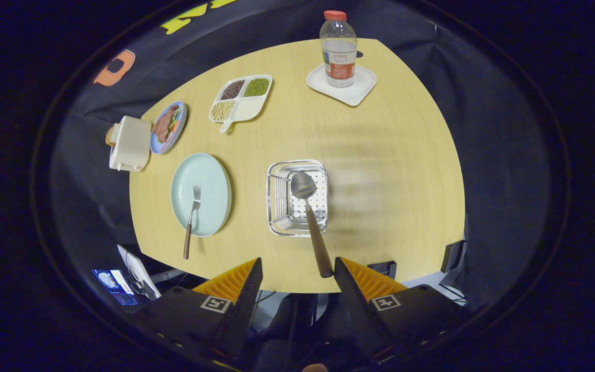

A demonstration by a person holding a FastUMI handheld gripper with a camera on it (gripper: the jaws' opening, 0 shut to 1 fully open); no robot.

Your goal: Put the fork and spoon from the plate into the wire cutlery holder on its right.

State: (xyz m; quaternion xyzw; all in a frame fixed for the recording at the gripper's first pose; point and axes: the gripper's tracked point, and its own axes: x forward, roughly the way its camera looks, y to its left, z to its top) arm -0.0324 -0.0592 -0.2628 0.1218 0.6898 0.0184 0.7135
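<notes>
The metal spoon with a dark brown handle (310,217) is over the square wire cutlery holder of shiny steel (297,198): its bowl lies above the holder's perforated floor, and its handle slants back over the near rim toward the fingers. The handle's end sits just ahead of the right finger (346,276), close against its inner edge. The gripper (297,274) has its fingers spread wide, with a clear gap between the left finger and the handle, so nothing is clamped. Whether the spoon already rests in the holder or is dropping into it, I cannot tell.

The matching metal fork with a brown handle (191,219) is on the round pale green plate (202,173) to the left of the holder. Its tines point away from the fingers and its handle overhangs the plate's near rim onto the table.

By my reading, the task is about half done: the spoon is at or in the holder, and the fork is untouched and has yet to be carried across.

Further off on the light wooden table (380,155) stand a white divided dish of beans and grains (240,98), a small blue plate with food (168,126), a cream boxy container (129,144), and a clear plastic bottle with a red cap (338,49) on a white square tray (362,88).
</notes>
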